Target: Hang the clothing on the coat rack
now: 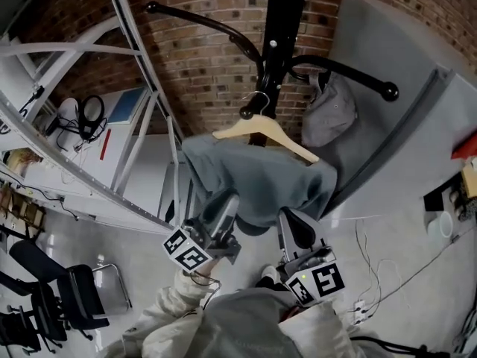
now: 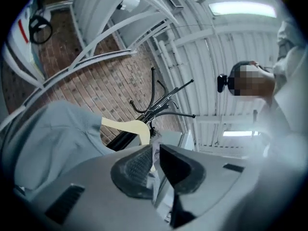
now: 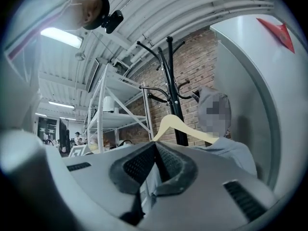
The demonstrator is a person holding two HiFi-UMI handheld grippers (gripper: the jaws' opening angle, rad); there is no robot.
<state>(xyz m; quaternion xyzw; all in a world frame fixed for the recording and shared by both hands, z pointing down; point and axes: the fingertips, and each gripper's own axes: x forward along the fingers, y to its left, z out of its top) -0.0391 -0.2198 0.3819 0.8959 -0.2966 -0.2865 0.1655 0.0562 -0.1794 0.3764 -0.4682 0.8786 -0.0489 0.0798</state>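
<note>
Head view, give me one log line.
garment on wooden hanger | left gripper: shut on garment | right gripper: shut on garment

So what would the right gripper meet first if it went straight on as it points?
The right gripper is already shut on the grey garment. Past that cloth, the wooden hanger looks first in line, the coat rack pole just behind; depth is unclear.

Three close views, shared coat rack [image 1: 289,13]

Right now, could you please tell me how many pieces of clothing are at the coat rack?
2: a grey garment draped on the wooden hanger, and a grey piece hanging from the rack's right-hand arm. More may be hidden behind.
</note>
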